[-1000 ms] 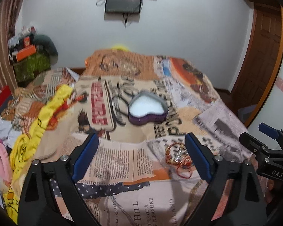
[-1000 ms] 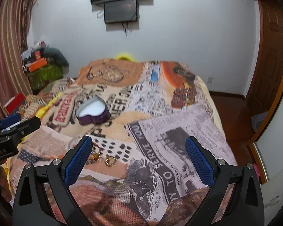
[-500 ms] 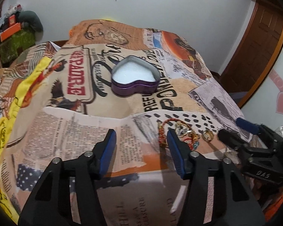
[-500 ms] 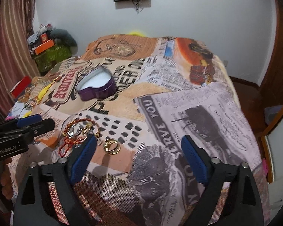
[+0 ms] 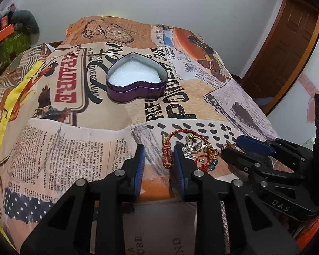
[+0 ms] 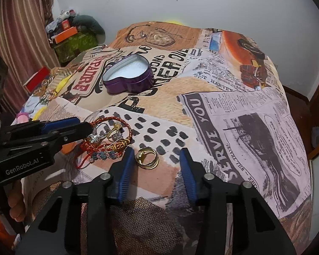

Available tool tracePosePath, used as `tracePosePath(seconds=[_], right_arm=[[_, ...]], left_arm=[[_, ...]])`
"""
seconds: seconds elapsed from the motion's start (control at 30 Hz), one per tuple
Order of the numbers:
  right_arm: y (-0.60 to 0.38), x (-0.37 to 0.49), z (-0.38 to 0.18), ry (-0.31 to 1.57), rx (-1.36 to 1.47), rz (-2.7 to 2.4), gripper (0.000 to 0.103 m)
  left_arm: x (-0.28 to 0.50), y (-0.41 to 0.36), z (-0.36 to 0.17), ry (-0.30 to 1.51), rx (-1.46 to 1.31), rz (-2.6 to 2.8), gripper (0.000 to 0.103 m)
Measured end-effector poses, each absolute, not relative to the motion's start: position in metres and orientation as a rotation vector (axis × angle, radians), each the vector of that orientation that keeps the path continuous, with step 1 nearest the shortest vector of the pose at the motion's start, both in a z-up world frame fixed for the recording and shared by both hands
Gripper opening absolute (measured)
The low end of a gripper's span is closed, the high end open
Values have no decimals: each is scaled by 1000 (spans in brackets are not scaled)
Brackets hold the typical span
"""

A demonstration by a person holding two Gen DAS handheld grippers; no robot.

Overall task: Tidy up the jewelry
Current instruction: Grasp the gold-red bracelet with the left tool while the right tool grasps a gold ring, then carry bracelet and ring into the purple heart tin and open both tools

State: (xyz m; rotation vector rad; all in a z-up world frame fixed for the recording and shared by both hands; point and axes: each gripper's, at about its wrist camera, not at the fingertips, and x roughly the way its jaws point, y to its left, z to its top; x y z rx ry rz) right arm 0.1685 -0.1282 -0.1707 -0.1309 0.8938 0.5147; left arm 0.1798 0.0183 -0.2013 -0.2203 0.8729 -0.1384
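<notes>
A purple heart-shaped tin (image 5: pixel 136 80) with a white lining lies open on the bed; it also shows in the right wrist view (image 6: pixel 128 77). A pile of jewelry (image 5: pixel 189 148) with a red cord bracelet (image 5: pixel 167 148) lies near the bed's front edge. My left gripper (image 5: pixel 158 152) is open with narrow jaws, and the bracelet's left side lies between its fingertips. In the right wrist view the pile (image 6: pixel 105 141) sits left of a gold ring (image 6: pixel 147 157). My right gripper (image 6: pixel 155 157) is open with the gold ring between its fingertips.
The bed is covered by a newspaper-print sheet (image 6: pixel 234 116). Yellow cloth and clutter lie at the left (image 5: pixel 2 78). A green box with orange items (image 6: pixel 74 40) stands by the back wall. A wooden door (image 5: pixel 287 48) is at the right.
Both grippers have moved down and forward to the jewelry. The left jaws have narrowed around the red bracelet. The right jaws have narrowed around the gold ring.
</notes>
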Motion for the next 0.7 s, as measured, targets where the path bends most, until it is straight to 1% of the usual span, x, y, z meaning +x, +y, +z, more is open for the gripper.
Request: tracePosePath(seconds=[0.03,0.1,0.13,0.2,0.4,0.7], right_arm=[[-128,169,-171,895,-129,518,34],[-128,169,-171,896,-125,522,26],[-129,169,-171,898,-121,523,25],[-129,170,-171,899,-115,526,20],[-132,167,-166,877,-110,515,20],[-137,163,-147,834,-90,493,20]], left_arm=[[181,17,-202,873,-219,-144,16],[182,14,-203,874,-215,-159,9],[182,13,-203,873,-206,-160,8],[182,10,-203,867,-193,-155,7],[178,10,-197,839,-182,-152,6],[172,14,-168,762,-191,-149,6]])
